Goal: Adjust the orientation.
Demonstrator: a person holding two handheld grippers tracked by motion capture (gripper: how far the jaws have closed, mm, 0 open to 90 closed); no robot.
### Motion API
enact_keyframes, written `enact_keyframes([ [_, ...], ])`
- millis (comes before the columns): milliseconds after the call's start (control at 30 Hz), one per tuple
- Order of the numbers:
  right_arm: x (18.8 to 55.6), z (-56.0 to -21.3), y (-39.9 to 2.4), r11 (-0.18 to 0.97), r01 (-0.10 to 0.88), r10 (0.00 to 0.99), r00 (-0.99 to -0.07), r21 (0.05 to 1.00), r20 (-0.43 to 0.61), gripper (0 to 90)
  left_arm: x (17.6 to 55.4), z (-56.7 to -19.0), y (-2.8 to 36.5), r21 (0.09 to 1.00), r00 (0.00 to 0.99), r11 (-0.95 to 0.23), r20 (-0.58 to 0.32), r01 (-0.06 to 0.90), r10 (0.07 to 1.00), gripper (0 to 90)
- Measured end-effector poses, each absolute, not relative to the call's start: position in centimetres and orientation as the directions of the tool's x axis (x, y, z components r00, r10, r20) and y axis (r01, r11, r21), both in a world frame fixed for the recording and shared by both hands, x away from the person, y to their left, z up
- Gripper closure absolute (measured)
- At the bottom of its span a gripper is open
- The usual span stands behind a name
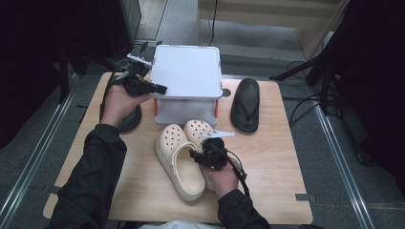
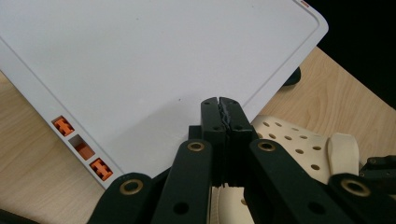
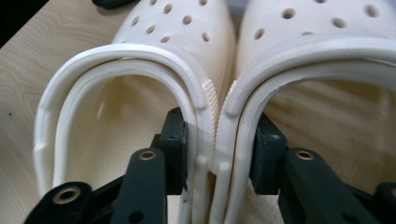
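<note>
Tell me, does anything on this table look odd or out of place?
One thing: the black sandal lies alone right of the white box, its mate not clearly visible. The cream clogs sit neatly side by side, the right gripper's fingers clasping their adjoining walls. No damage.

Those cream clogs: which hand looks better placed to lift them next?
The right. Its gripper has one finger inside each cream clog, straddling their touching inner walls. The left gripper is shut, up by the white box.
</note>
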State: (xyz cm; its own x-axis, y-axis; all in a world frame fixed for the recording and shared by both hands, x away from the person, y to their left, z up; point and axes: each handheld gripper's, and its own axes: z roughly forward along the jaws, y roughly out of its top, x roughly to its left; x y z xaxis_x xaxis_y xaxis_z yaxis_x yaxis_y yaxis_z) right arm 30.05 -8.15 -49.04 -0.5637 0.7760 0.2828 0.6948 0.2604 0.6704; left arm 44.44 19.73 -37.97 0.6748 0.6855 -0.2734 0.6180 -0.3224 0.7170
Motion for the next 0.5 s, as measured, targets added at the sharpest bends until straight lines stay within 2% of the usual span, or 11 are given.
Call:
enact_keyframes([
  [100,30.3,-48.6,-8.5,0.260,0.698,0.772,-0.566,0.667,0.291,65.9,44.4,-38.0,19.7,0.718,0.665,-0.332,-0.239,0.611,0.707,90.0],
  [500,31.9,-46.1,-8.2,0.277,0.670,0.756,-0.594,0.689,0.273,66.0,44.5,-38.0,19.8,0.716,0.662,-0.322,-0.256,0.620,0.705,90.0],
])
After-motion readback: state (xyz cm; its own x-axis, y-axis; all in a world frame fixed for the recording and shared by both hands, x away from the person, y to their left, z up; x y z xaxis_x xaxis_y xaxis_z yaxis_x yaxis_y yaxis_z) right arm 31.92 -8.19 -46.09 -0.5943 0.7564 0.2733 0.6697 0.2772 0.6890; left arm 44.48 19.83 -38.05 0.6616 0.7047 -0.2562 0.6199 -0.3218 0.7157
